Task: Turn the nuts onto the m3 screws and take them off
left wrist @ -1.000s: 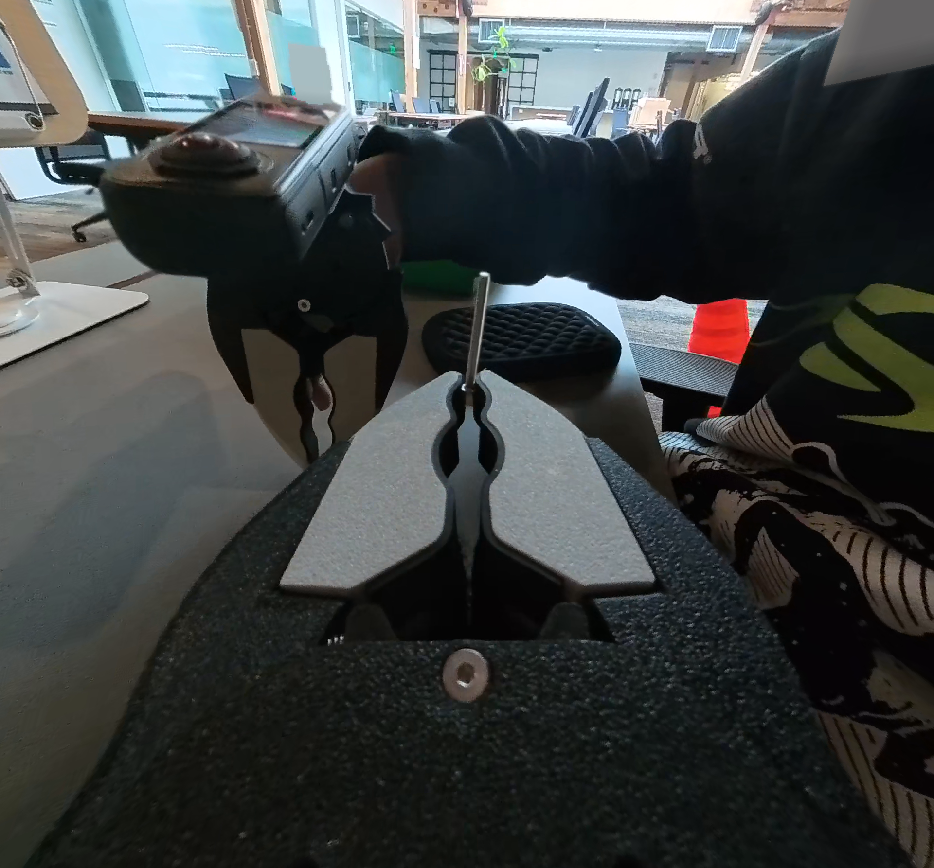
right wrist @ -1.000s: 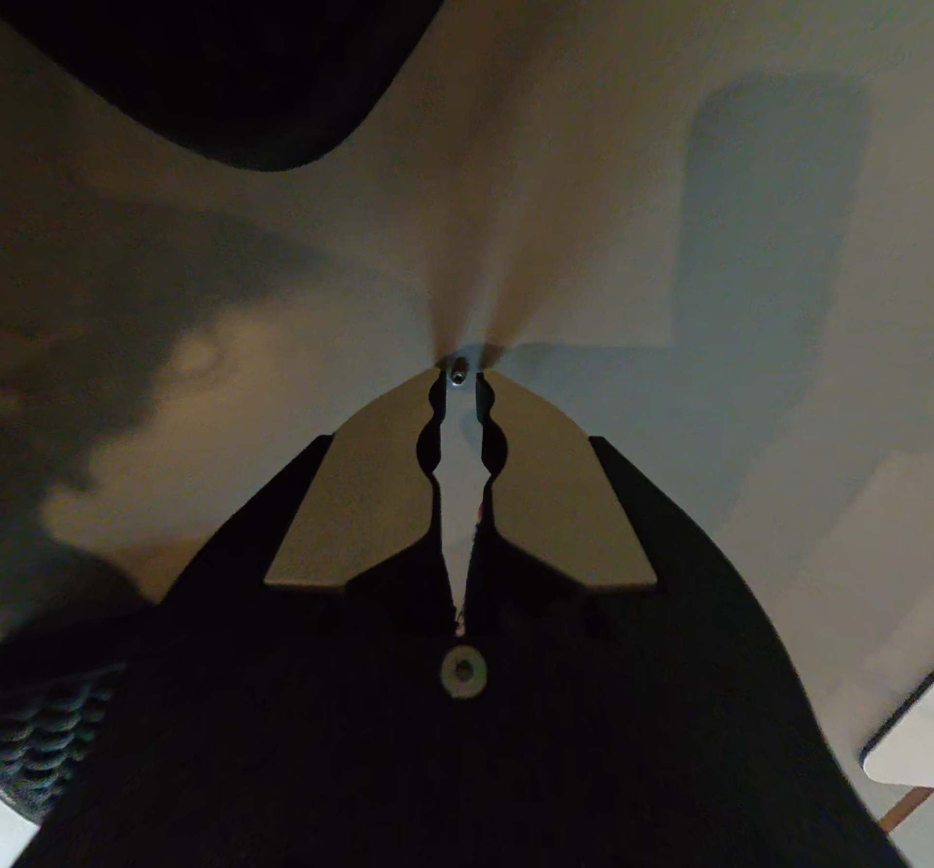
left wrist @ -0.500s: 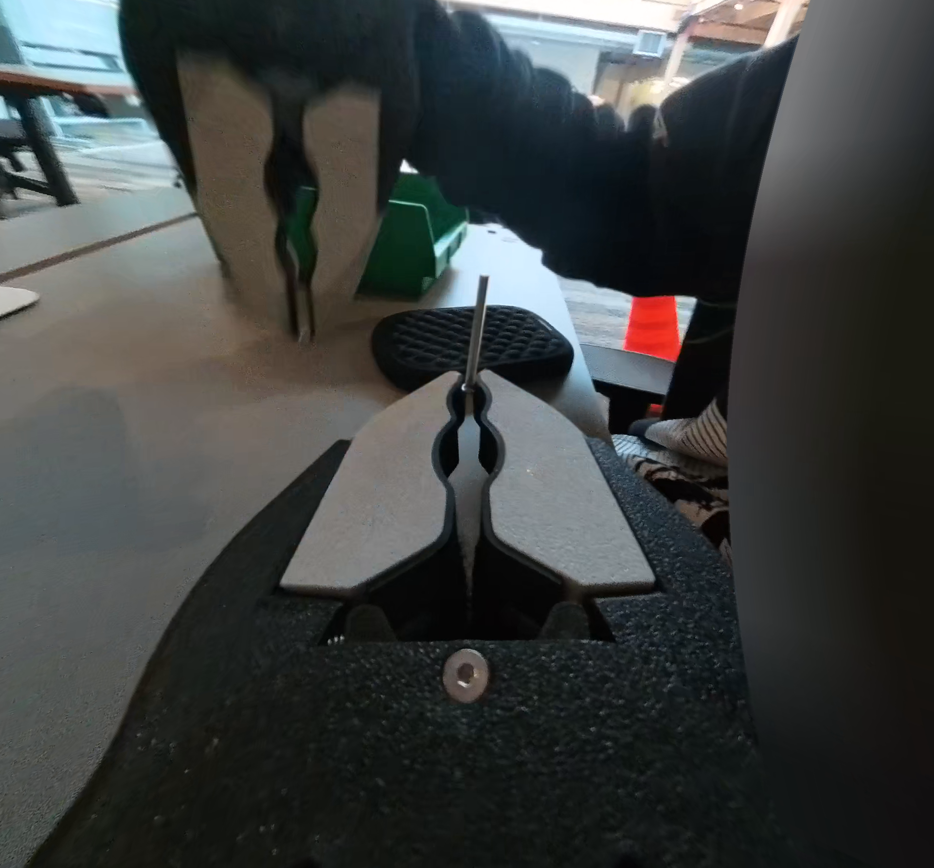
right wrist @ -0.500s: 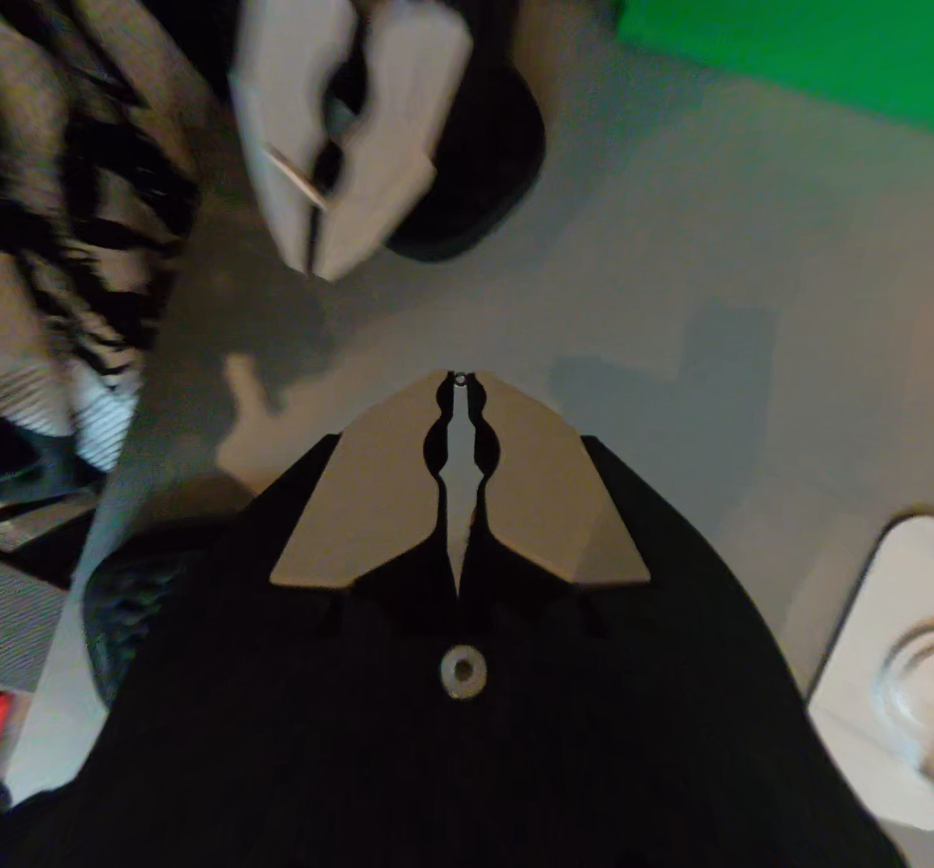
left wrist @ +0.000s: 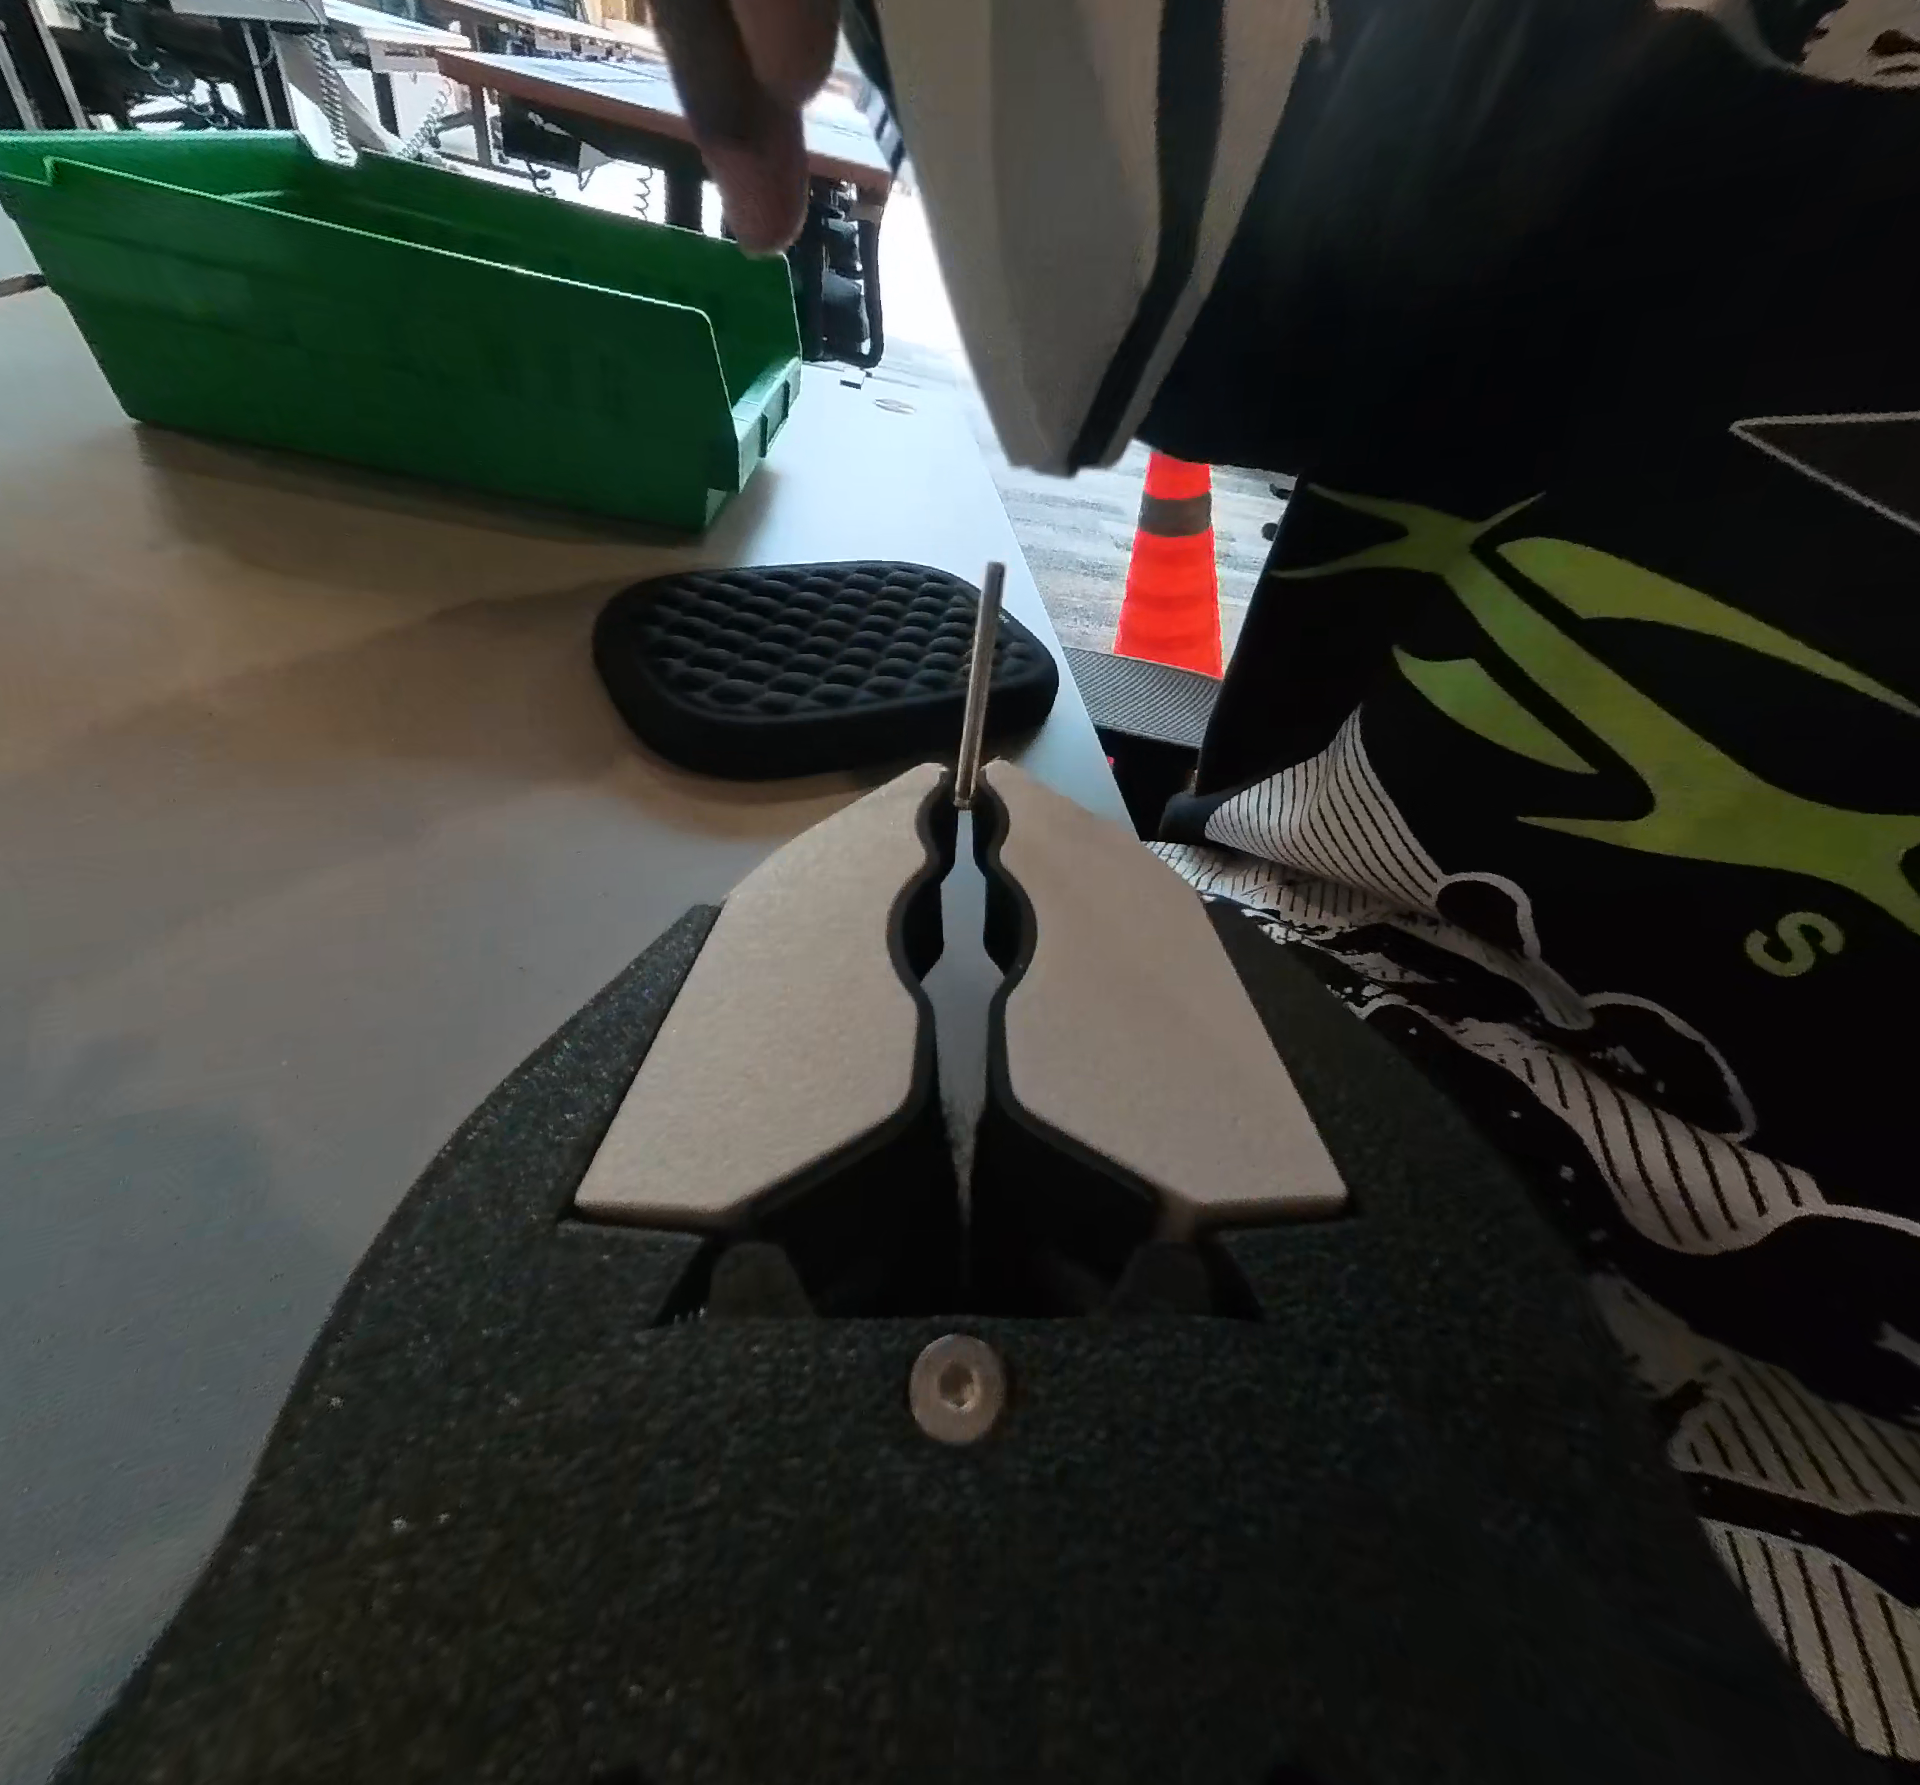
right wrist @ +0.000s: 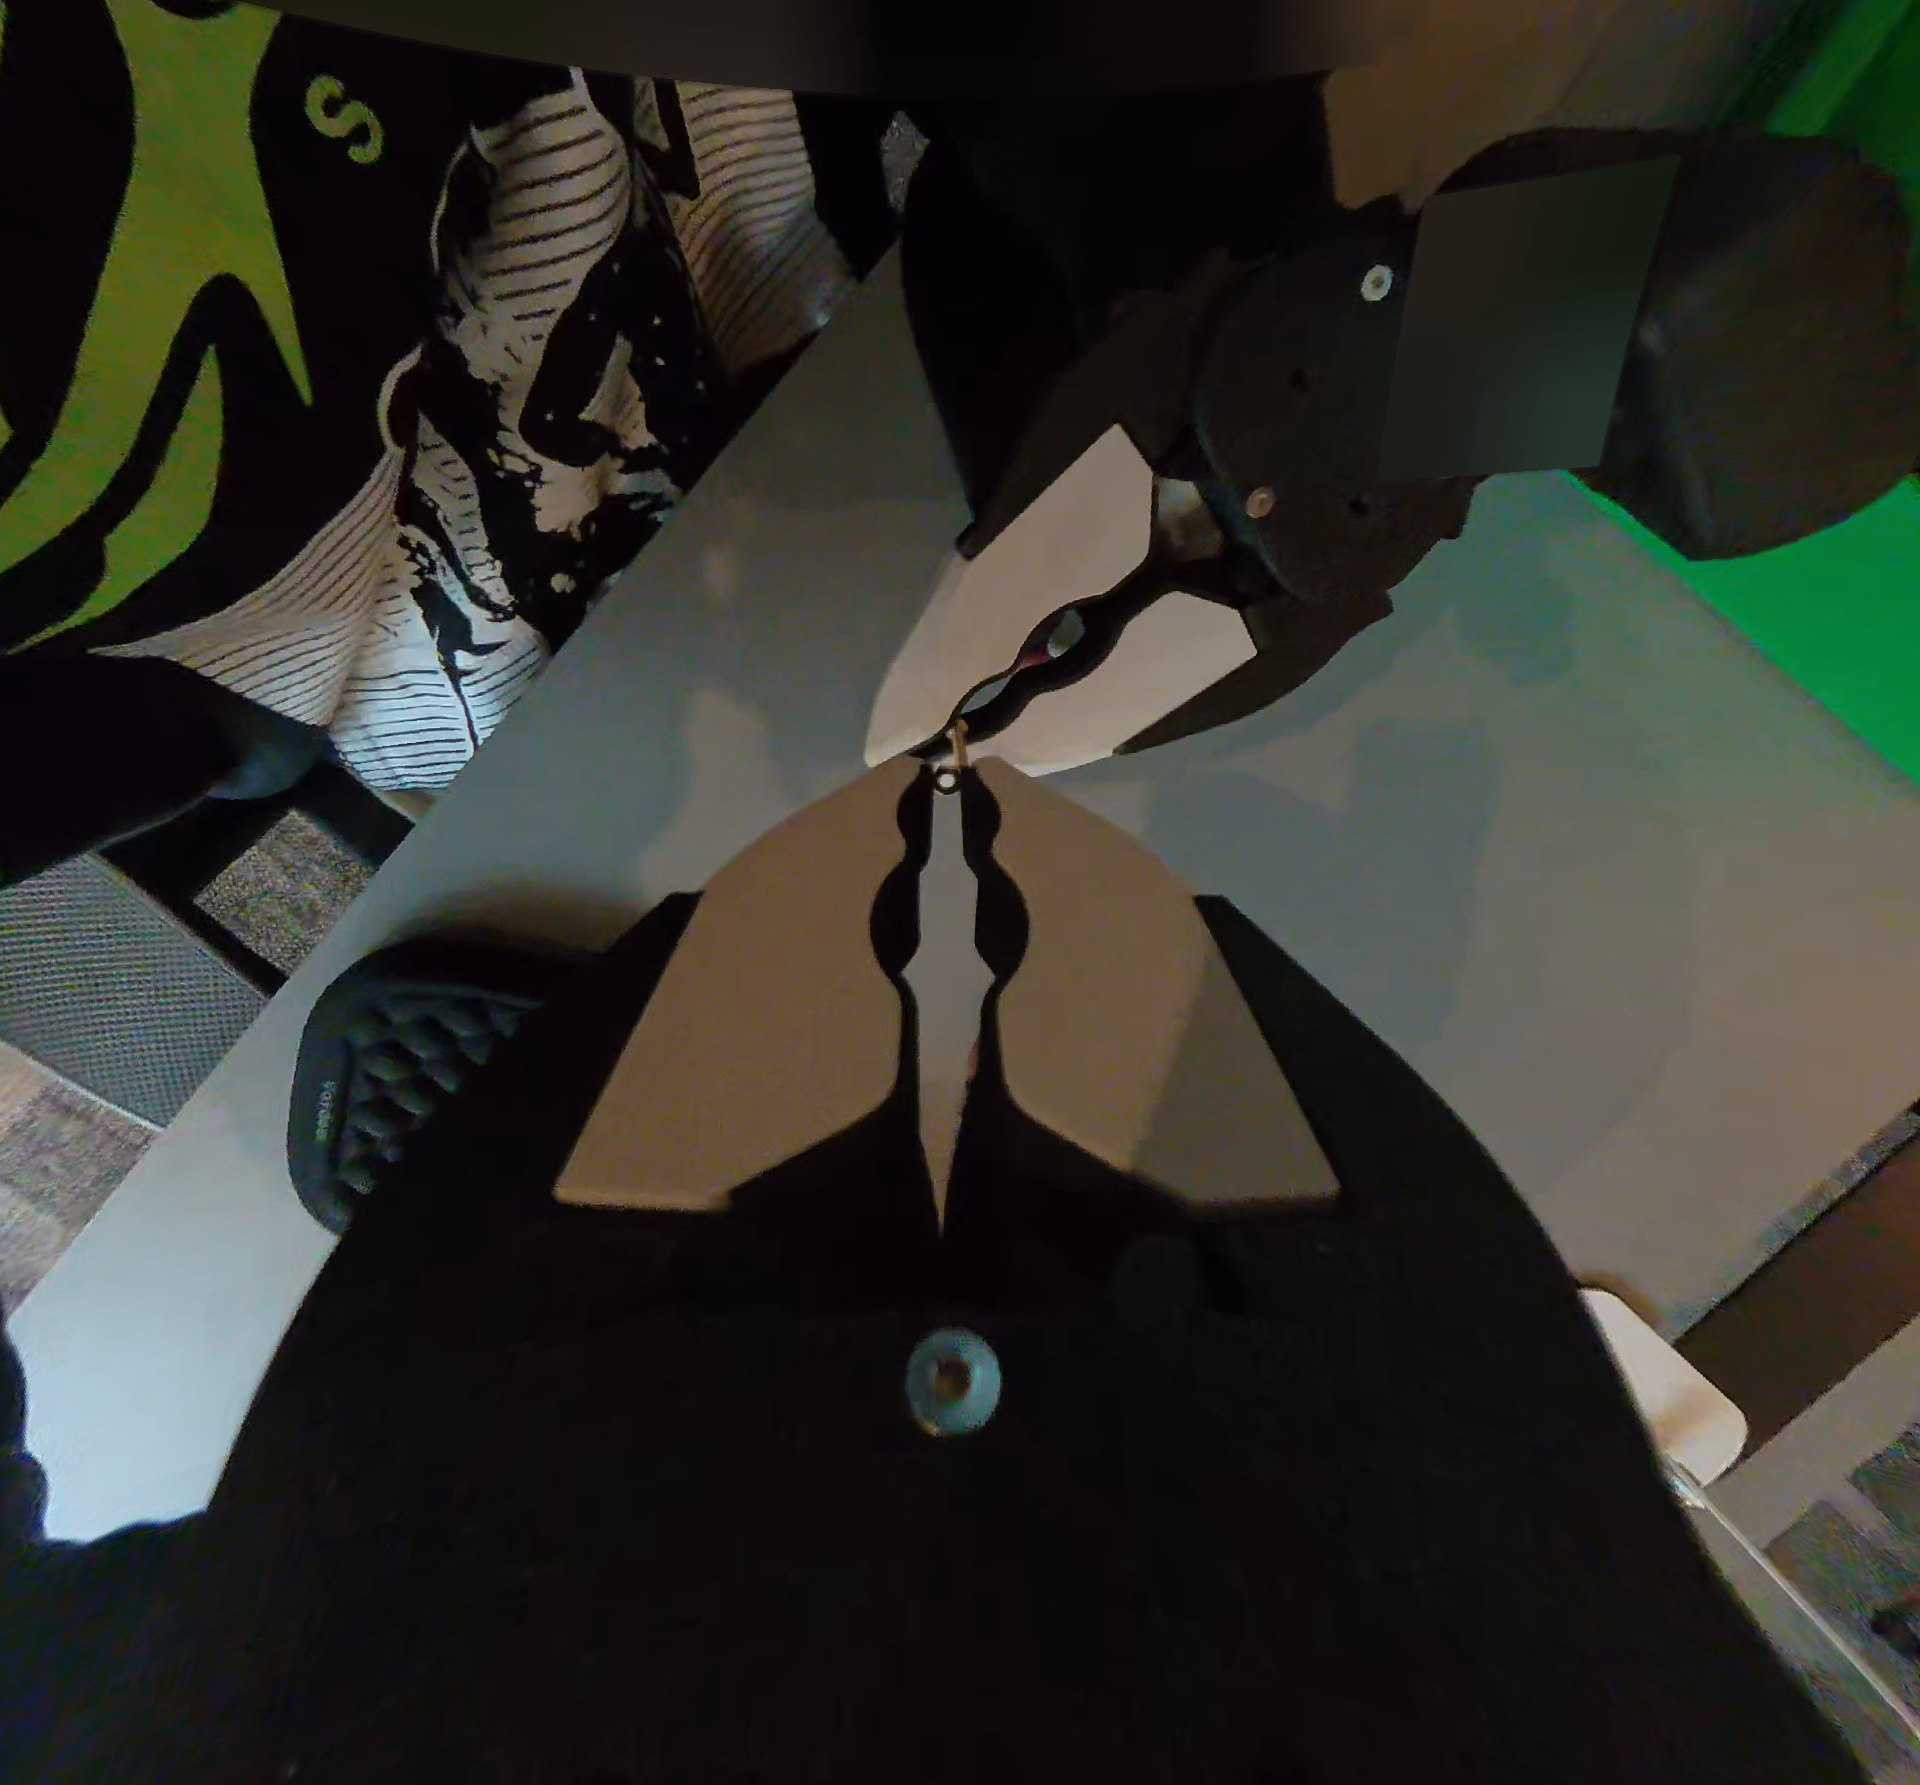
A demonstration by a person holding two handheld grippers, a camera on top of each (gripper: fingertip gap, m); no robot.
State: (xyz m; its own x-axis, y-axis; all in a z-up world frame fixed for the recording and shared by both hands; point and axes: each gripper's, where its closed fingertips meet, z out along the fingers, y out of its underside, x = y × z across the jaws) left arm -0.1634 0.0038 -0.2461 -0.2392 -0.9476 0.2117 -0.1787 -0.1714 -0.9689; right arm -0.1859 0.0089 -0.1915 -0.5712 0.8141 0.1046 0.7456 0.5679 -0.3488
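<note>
- I'm seeing the left gripper [left wrist: 968,785] clamping the base of an m3 screw [left wrist: 981,675], pads pressing it, shank standing upright past the tips
- I'm seeing the right gripper [right wrist: 948,779] pinching a small nut [right wrist: 945,781] at its tips, hanging just above the screw's free end, near the bench [left wrist: 312,852] edge by the person [left wrist: 1610,385]
- Black mat [left wrist: 810,660] is lying at that edge, green bin [left wrist: 416,333] sitting farther back
</note>
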